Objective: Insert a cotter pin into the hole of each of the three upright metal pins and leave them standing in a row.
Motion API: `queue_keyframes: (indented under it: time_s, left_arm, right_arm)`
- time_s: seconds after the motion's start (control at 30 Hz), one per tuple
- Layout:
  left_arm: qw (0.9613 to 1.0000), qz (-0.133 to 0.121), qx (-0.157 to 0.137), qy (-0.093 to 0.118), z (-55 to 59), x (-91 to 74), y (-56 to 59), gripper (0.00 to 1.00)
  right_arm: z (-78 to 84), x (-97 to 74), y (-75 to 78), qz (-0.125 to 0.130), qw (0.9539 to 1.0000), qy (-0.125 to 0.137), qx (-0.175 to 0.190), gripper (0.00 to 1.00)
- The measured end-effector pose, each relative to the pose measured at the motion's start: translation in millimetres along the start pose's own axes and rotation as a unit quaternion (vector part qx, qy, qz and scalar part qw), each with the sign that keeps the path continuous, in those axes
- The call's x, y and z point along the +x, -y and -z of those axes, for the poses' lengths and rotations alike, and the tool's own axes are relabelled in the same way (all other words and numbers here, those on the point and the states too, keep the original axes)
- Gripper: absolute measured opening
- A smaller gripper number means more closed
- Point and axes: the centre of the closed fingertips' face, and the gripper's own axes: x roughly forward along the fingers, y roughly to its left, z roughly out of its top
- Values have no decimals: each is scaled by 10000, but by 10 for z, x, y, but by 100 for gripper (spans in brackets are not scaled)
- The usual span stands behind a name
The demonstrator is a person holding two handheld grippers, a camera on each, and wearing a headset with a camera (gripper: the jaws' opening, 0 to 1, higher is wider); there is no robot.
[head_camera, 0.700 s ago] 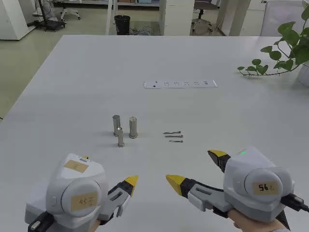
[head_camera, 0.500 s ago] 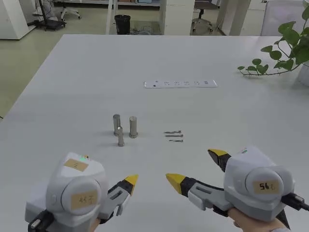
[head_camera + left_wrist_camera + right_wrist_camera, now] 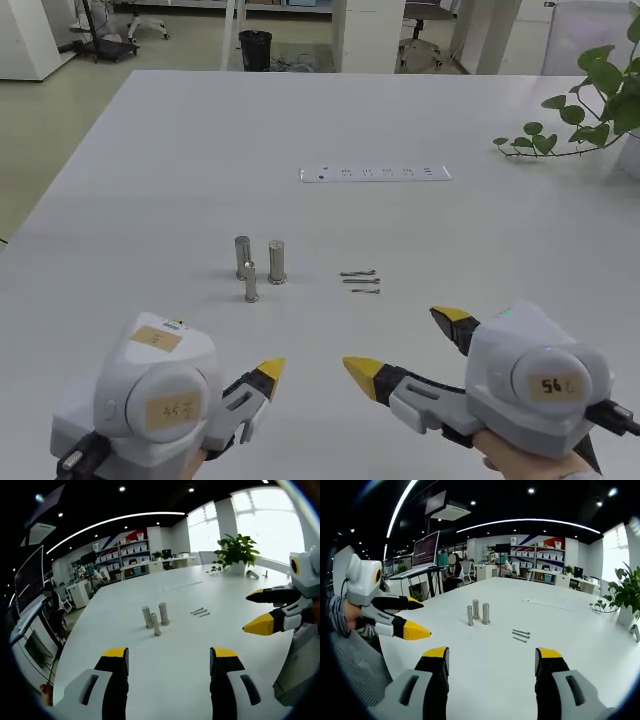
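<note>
White bench (image 3: pixel 150 200), open office behind. L tongs (image 3: pixel 170 655) and R tongs (image 3: pixel 491 655) both released, jaws wide, at near edge. Ahead: three metal pins (image 3: pixel 277 262) upright, clustered. To their right, apart, three cotter pins (image 3: pixel 360 281) flat on bench, not yet inserted. Beyond: power strip (image 3: pixel 375 173).

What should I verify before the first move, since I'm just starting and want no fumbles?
1. Three metal pins upright: ok.
2. Metal pins in a row: not ok, they stand in a cluster.
3. Three cotter pins lying loose on the table beside them: ok.
4. Left tool open, empty: ok.
5. Right tool open, empty: ok.
6. Where the pin holes face: cannot tell.
</note>
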Motion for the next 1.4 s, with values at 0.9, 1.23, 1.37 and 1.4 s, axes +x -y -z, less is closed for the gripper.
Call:
queue_keyframes:
  time_s: [0.9,1.23,1.37,1.4]
  left_arm:
    - [9999,-21,-89,-49,32,-8,-1,63]
    - [10000,35,-23,-20,14,-4,15,61]
    - [10000,22,-53,11,-8,-11,-18,61]
    - [10000,13,-73,25,-17,-12,-25,61]
  right_arm:
    - [52,15,-36,-83,9998,-76,-172,68]
    - [38,6,4,-14,10000,-67,-35,67]
    - [38,2,-9,-21,10000,-82,-13,67]
    - [40,1,-6,-13,10000,-83,-20,67]
